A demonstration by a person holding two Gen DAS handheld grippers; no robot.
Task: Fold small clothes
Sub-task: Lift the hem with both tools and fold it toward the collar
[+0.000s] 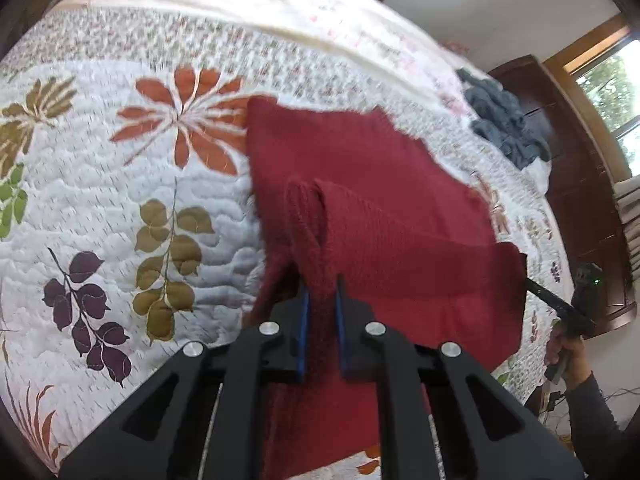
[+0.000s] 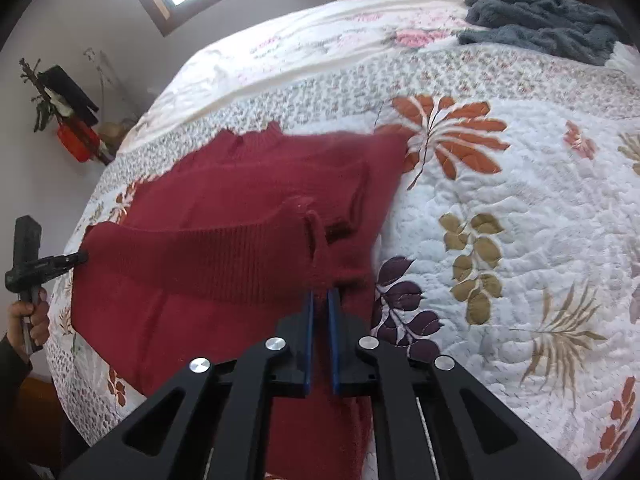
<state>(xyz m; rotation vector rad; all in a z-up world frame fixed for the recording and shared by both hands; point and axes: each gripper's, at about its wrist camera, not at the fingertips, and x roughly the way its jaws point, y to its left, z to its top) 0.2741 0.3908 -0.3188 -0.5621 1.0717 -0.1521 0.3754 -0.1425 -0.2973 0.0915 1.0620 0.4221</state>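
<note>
Red knit sweater (image 1: pixel 360 168) lifted by its ribbed hem above the quilted bed (image 1: pixel 120 200).

Each hand-held gripper is clenched on one hem corner: the left hand-held gripper (image 1: pixel 320 292) on a bunched fold, the right hand-held gripper (image 2: pixel 320 300) on the other end, so the hem hangs taut between them while the upper body lies on the quilt. To fold well, I judge both corners should travel level toward the neckline, tension even, landing square before letting go. A grey garment (image 2: pixel 540 16) lies well apart.
</note>
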